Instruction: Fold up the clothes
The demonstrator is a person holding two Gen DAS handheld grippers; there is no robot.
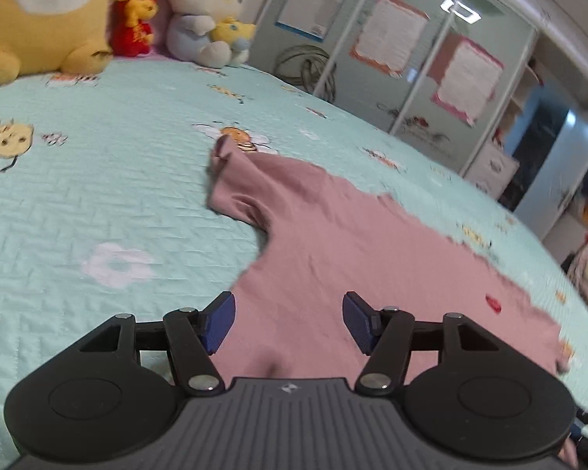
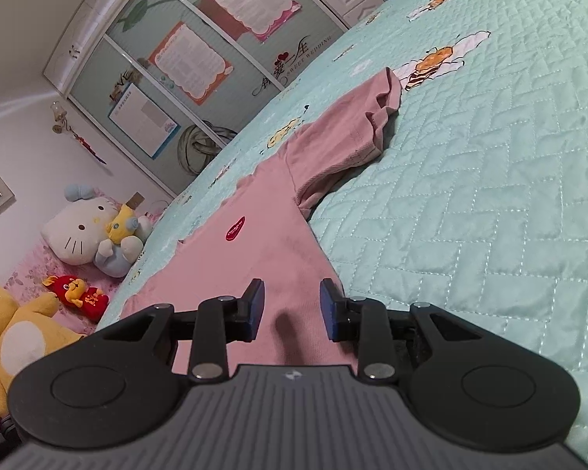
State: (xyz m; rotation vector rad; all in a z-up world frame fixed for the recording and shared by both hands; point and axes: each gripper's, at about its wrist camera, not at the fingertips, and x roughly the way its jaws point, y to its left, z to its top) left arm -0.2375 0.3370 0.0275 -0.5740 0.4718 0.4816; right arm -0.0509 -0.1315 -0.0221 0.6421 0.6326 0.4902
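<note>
Left wrist | L gripper (image 1: 288,323) wide over shirt (image 1: 333,235) hem | R gripper (image 2: 291,311) gapped, bedspread (image 2: 490,215) bare beside

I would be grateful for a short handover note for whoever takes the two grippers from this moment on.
Left gripper: open, holding nothing, low over the pink T-shirt near its bottom edge.
Right gripper: open, holding nothing, also low over the shirt's bottom edge.
The shirt lies spread on the green quilt, red logo facing up, both sleeves out, one sleeve rumpled.
Done: shirt laid out.
Left: no fold shows yet; all the folding remains.
</note>
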